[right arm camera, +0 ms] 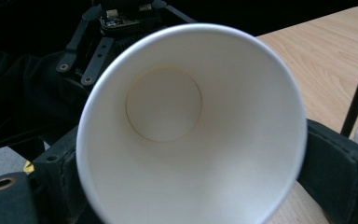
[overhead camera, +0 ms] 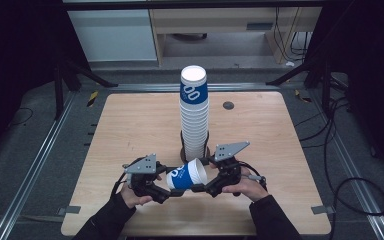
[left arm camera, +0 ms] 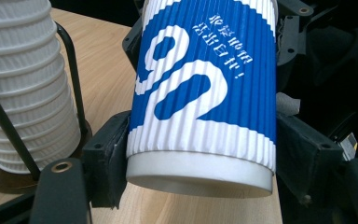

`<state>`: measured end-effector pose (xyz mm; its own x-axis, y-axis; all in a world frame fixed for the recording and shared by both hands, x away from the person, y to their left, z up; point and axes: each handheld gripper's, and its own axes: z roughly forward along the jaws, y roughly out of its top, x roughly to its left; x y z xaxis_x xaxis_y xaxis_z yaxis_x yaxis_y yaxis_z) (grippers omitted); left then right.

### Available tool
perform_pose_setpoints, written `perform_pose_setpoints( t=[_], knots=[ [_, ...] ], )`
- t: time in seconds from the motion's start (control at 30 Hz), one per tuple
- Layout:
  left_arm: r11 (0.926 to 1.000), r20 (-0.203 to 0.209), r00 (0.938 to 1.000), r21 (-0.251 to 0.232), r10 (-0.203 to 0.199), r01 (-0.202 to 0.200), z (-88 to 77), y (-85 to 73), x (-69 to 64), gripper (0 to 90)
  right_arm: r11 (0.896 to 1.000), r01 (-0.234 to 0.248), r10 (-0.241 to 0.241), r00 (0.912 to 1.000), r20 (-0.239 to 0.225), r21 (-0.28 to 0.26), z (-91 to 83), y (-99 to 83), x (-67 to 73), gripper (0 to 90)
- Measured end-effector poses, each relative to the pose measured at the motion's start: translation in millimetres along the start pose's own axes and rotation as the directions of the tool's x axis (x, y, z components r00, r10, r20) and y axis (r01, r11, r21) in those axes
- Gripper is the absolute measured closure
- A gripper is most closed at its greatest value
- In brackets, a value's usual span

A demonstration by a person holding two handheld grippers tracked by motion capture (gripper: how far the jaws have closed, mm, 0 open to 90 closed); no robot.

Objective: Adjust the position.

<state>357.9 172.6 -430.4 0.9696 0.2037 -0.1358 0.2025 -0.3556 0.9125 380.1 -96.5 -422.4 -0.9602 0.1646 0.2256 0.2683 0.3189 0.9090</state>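
paper cup (overhead camera: 187, 175), blue and white ribbed, lies on its side in the air between the two grippers, low over the near middle of the table (overhead camera: 130, 130). left gripper (overhead camera: 166, 189) has its jaws closed on the narrow bottom end; in the left gripper view the pads press the ribbed wall on both sides just above the cup's (left arm camera: 205, 93) white base rim, a firm hold. right gripper (overhead camera: 206, 186) is at the mouth end; in the right gripper view the open cup (right arm camera: 191, 126) mouth faces the camera with a black jaw at each side of the rim. whether those pads actually press the rim cannot be told from the frames, contact looks close on both sides. no earlier frame, so only the present pose is noted.

outward: just behind the cup stands the cup stack (overhead camera: 194, 112), a tall column of the same cups, upside down, held in a black wire holder (overhead camera: 183, 145) on a round base. rest of the wooden table is bare apart from a small dark disc (overhead camera: 228, 105) near the far edge.

progress, as a judgement: one cup is free of the stack and carried by both grippers, looks like a hand-over or a re-grip in mid course. left to do: one gripper lets go, cup gets set down or put back on the stack. which way it goes cannot be told.
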Motion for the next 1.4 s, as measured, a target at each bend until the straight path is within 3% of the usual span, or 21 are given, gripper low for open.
perform_pose_setpoints(
  t=[0.27,0.5,0.67,0.8,0.97,1.07,1.23,1.4],
  knots=[
    [0.9998,0.007,0.9999,0.018,0.009,-0.009,1.1,-0.3,-0.5,26.1,1.000,-0.022,0.023,0.9990,-0.039,0.017,3.1,-1.5,-1.1,13.1],
    [0.9998,-0.001,1.0000,0.019,-0.002,0.002,0.9,0.5,0.1,24.8,1.000,-0.020,0.021,0.9990,-0.040,0.018,1.4,-1.3,-1.2,14.7],
    [0.9998,-0.015,0.9998,0.017,-0.010,0.010,-5.8,3.5,1.4,20.6,1.000,-0.010,0.011,0.9998,-0.018,0.014,-3.2,-0.2,-1.6,15.2],
    [0.9988,-0.049,0.9988,0.047,-0.010,0.012,-13.1,4.8,4.2,17.0,1.000,0.001,-0.002,0.9999,0.014,0.023,-9.6,2.9,-2.9,15.1],
    [0.9937,-0.087,0.9959,0.107,-0.023,0.033,-13.4,3.6,8.4,14.1,0.997,0.023,-0.028,0.9967,0.076,0.068,-17.1,10.1,-6.2,14.8],
    [0.9904,-0.105,0.9944,0.136,-0.013,0.028,-10.6,3.2,8.0,13.4,0.995,0.038,-0.046,0.9954,0.084,0.095,-14.9,13.7,-6.6,14.8],
    [0.9854,-0.117,0.9931,0.169,0.000,0.020,-8.5,3.6,7.1,12.9,0.985,0.051,-0.068,0.9929,0.098,0.166,-0.8,17.5,-7.4,14.7],
    [0.9791,-0.120,0.9927,0.203,0.014,0.010,-3.8,2.0,6.7,13.2,0.973,0.061,-0.082,0.9932,0.083,0.223,18.2,20.7,-7.0,14.6]
  ],
)
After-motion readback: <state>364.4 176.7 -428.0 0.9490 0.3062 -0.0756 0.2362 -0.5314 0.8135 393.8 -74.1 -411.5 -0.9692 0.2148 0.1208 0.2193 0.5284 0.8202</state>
